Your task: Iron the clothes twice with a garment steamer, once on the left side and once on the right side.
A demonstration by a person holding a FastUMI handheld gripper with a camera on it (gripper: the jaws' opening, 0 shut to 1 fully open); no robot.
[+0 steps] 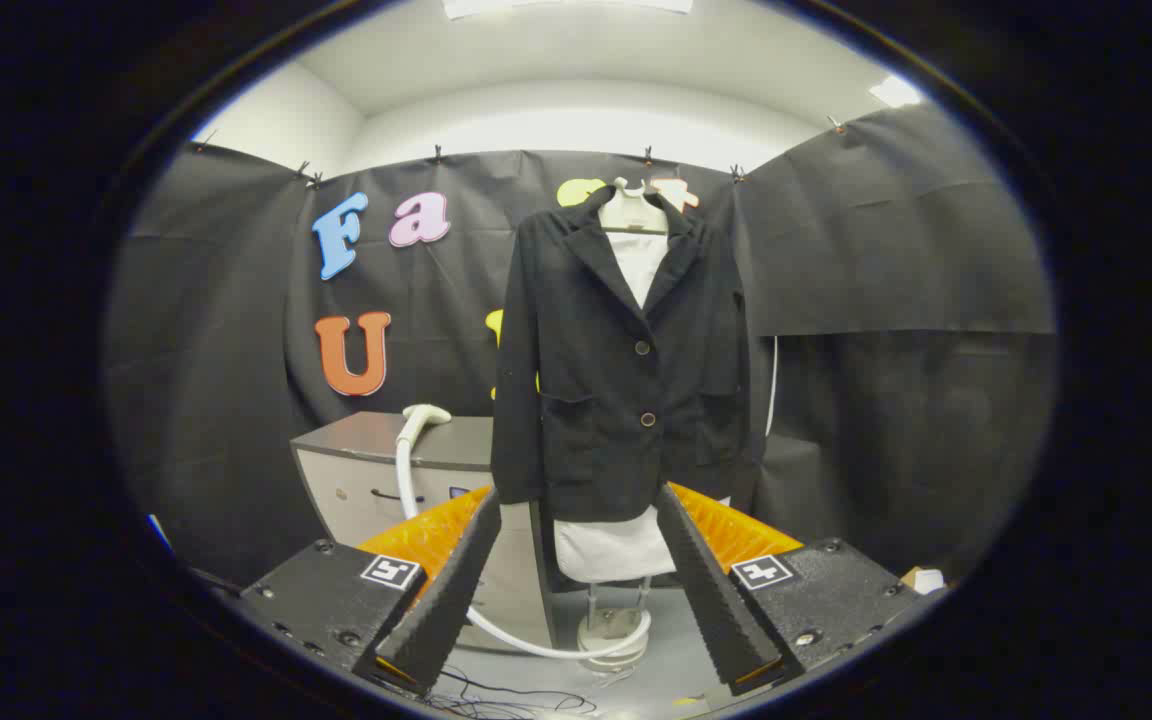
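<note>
A black jacket [626,370] hangs on a white dress form [636,240] over a white underlayer, straight ahead and well beyond my fingers. The steamer head [426,413] rests on top of a grey cabinet [376,450] to the left of the jacket. Its white hose [406,470] runs down the cabinet front and curls across the floor to the stand's base [614,635]. My gripper [576,510] is open, its two fingers spread wide with nothing between them, pointing at the jacket's lower hem from a distance.
Black cloth walls enclose the booth on all sides. Thin cables [516,700] lie on the floor just ahead of my fingers. A small box [921,578] sits on the floor at the right.
</note>
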